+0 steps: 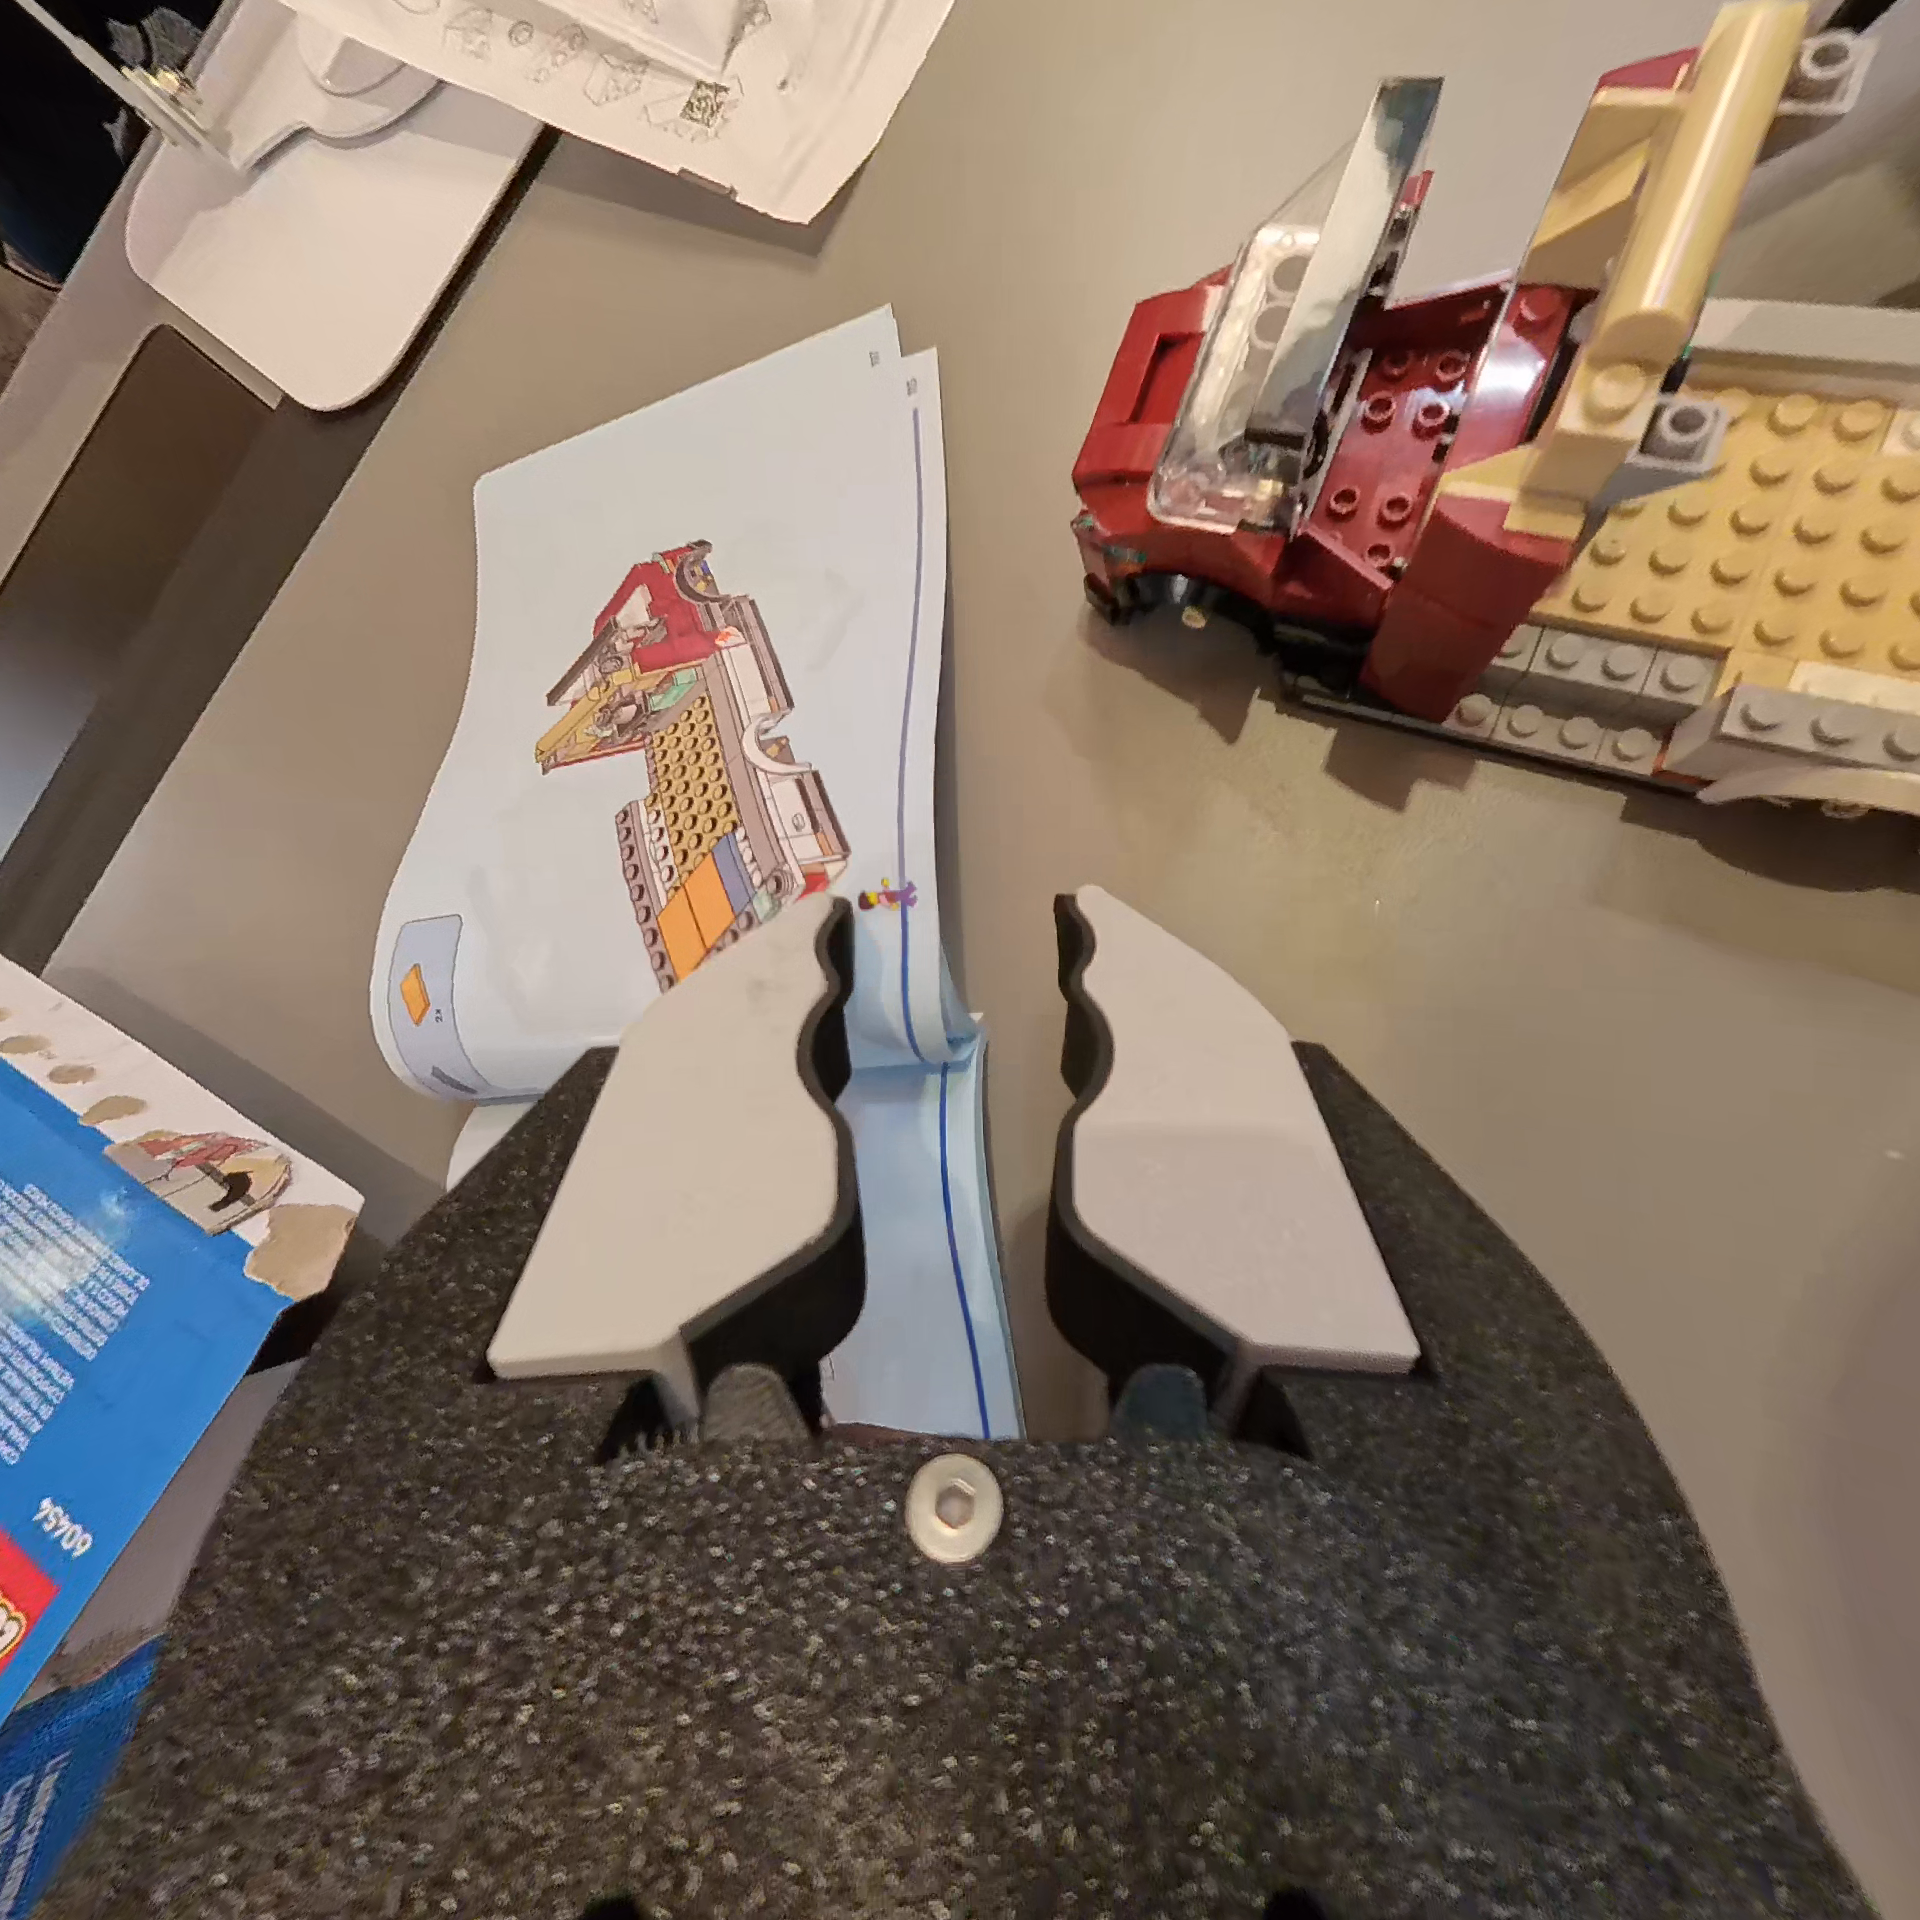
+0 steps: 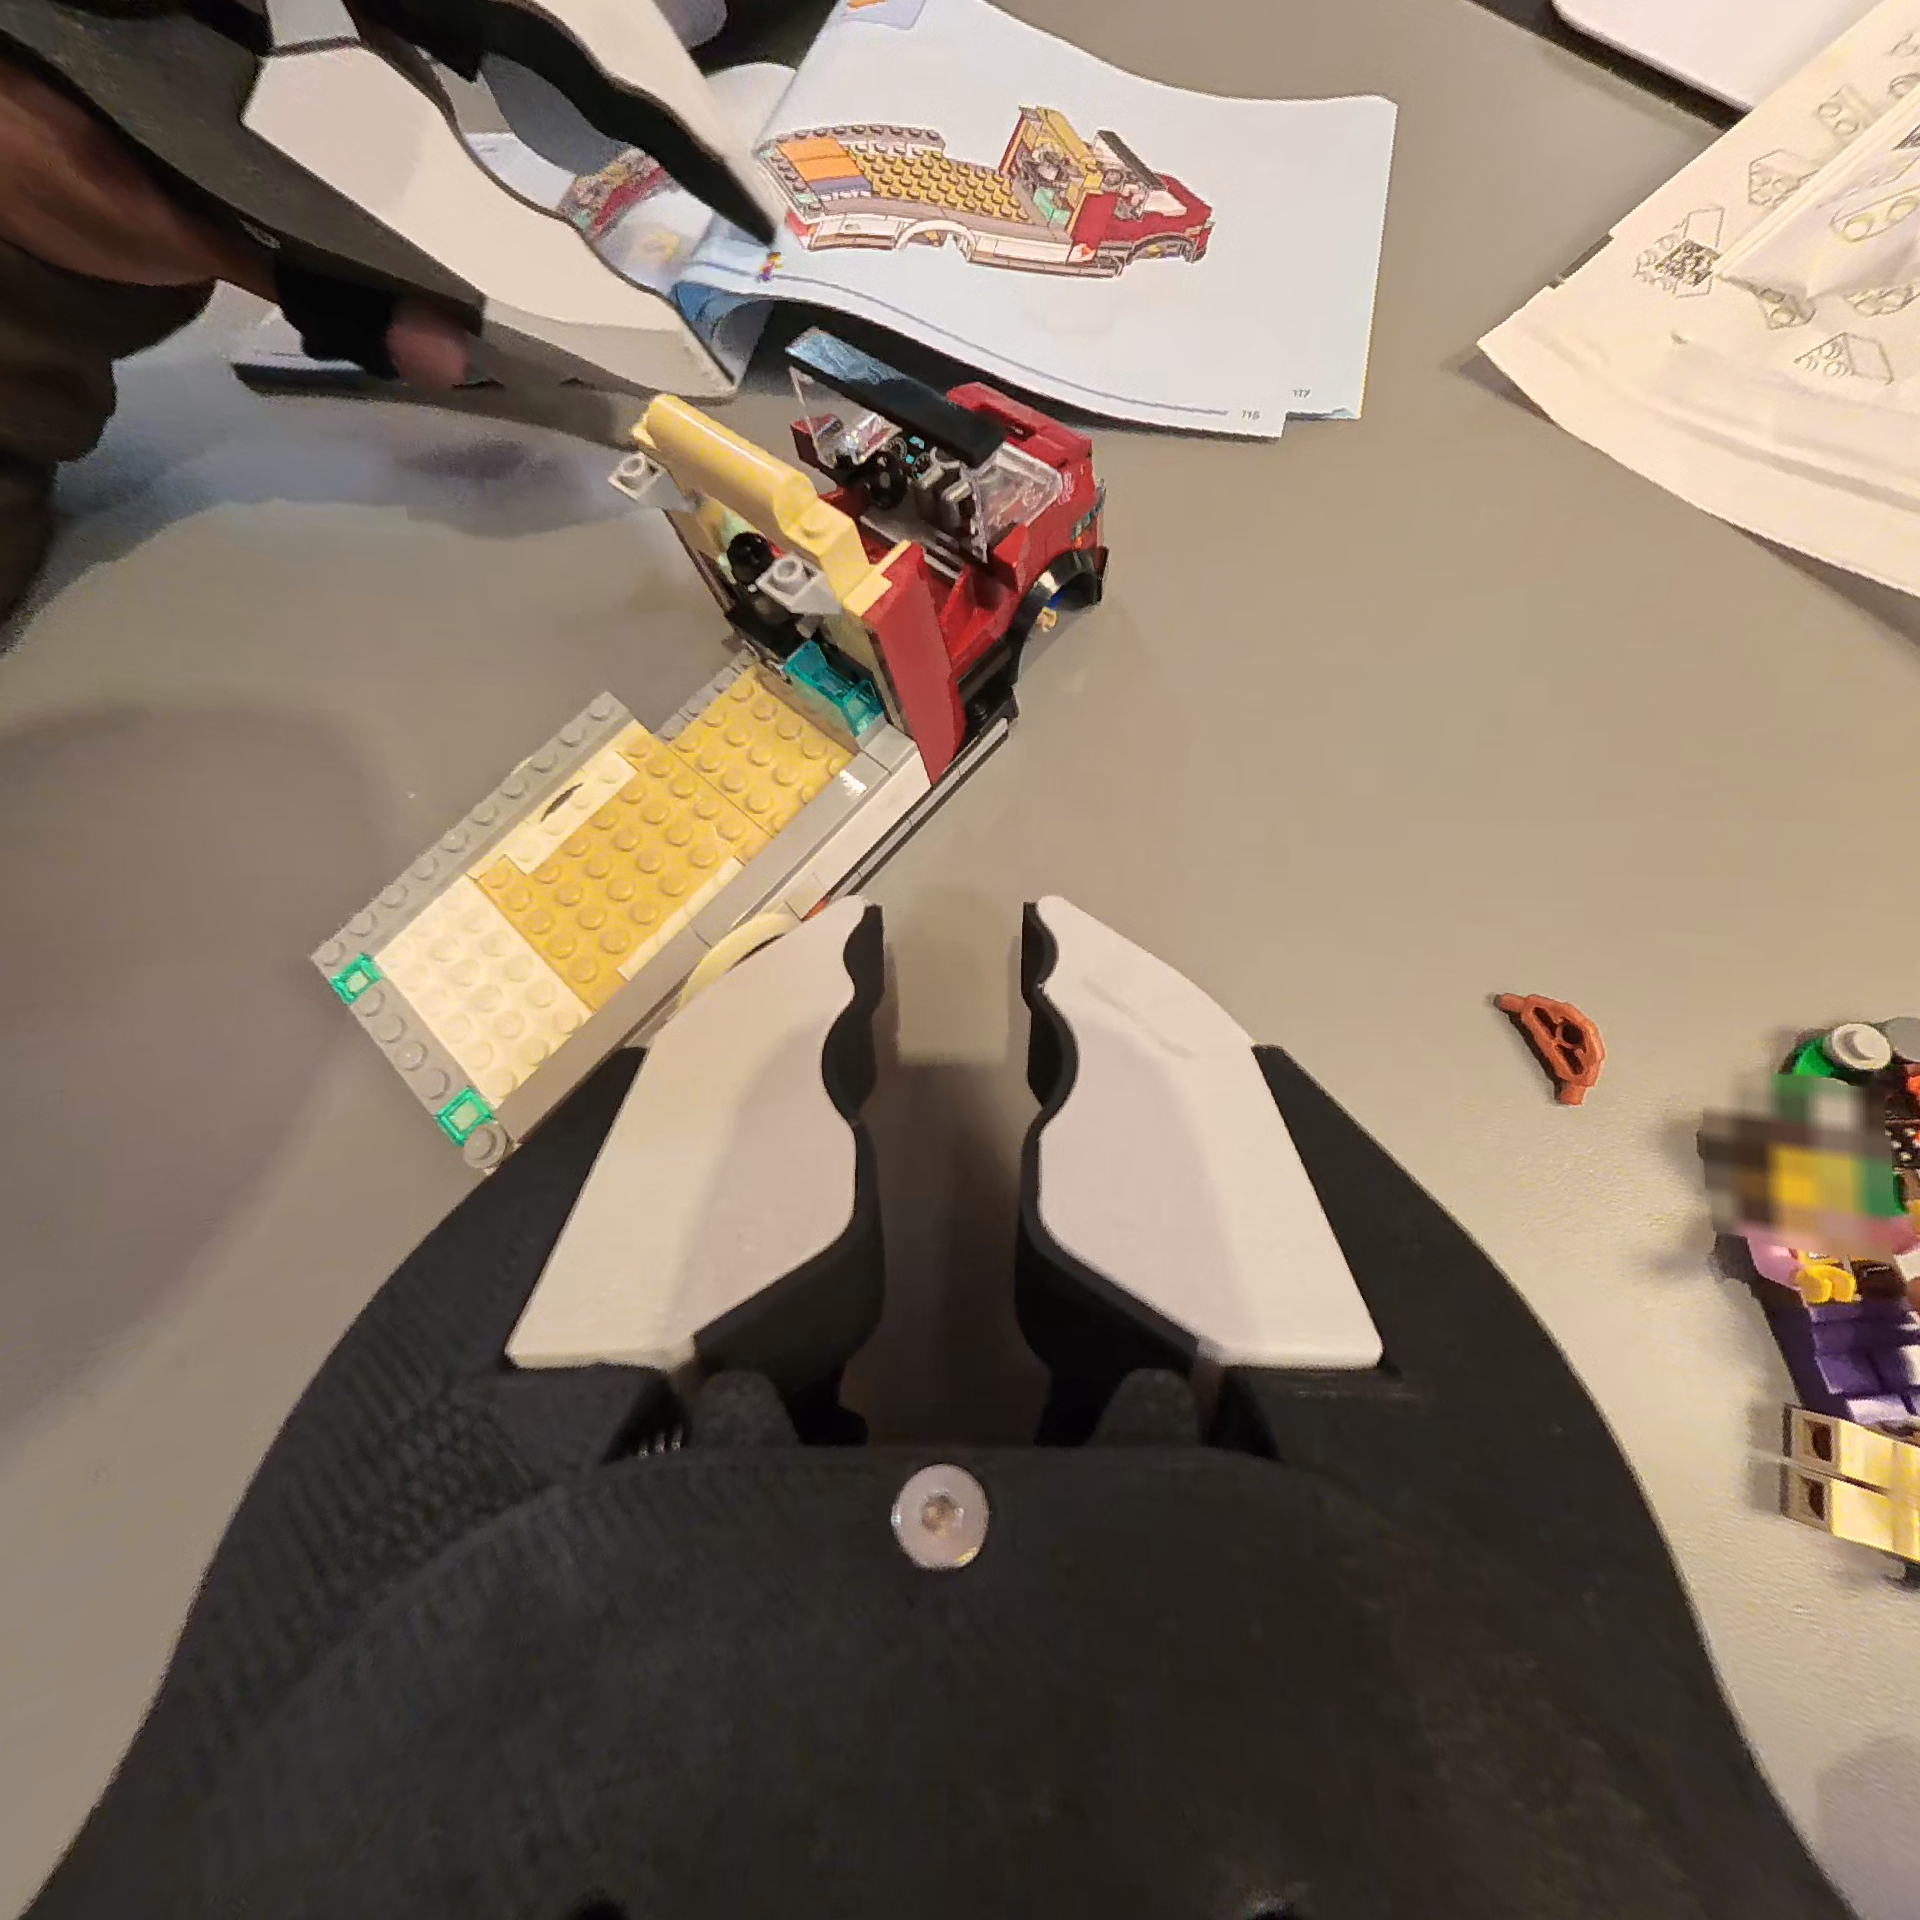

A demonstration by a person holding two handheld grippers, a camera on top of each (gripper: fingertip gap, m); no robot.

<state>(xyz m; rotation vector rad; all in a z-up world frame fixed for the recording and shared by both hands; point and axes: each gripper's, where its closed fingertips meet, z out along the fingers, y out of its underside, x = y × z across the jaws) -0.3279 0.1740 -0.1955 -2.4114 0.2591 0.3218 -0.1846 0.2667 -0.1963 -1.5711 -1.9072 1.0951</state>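
Observation:
My left gripper [image 1: 956,909] is open over the near edge of an open, pale blue instruction booklet [image 1: 665,623]. A curled-up page edge [image 1: 914,997] stands between the fingers, close to the left pad [image 1: 831,997]. Grey table shows between that page edge and the right pad [image 1: 1081,997]. The right wrist view shows this gripper [image 2: 748,312] held by a hand at the booklet [image 2: 1299,156]. My right gripper [image 2: 951,914] is open and empty above bare table, just right of a partly built brick truck [image 2: 727,790] with a red cab and tan bed. The truck also shows in the left wrist view [image 1: 1455,520].
A torn blue box [image 1: 125,1351] lies at the left. White paper bags printed with part drawings [image 2: 1766,260] lie at the far right. A small brown piece [image 2: 1553,1039], a toy figure [image 2: 1839,1247] and tan bricks [image 2: 1849,1486] lie at the right edge. White cardboard [image 1: 312,260] lies far left. There is about 20 cm between the tips of the two grippers.

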